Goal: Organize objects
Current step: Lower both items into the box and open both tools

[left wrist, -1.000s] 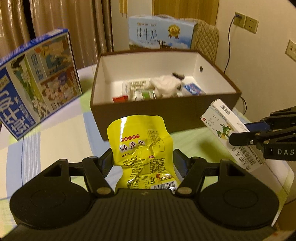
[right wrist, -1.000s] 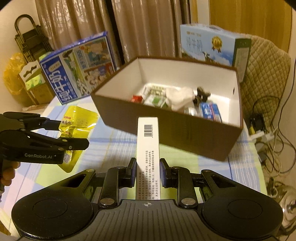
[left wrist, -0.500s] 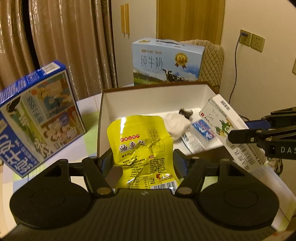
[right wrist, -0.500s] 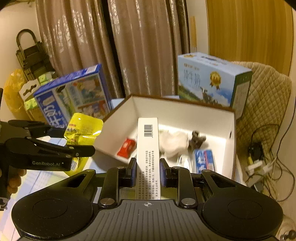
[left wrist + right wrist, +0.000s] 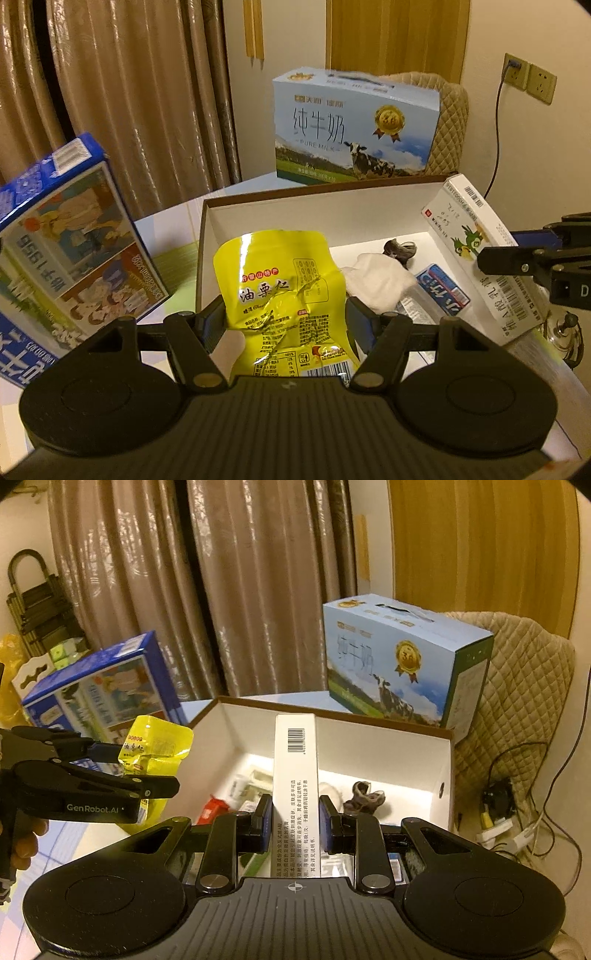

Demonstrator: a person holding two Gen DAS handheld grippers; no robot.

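Left gripper is clamped on a crinkled yellow foil snack pouch, printed "油栗仁", held upright over the near-left part of the open brown cardboard box with white lining. Right gripper is clamped on a long white carton with barcode, long axis pointing forward over the box interior. Both loads are judged ready for release; the box lies directly below and ahead. Behind it, a light-blue milk case reads "纯牛奶 PURE MILK".
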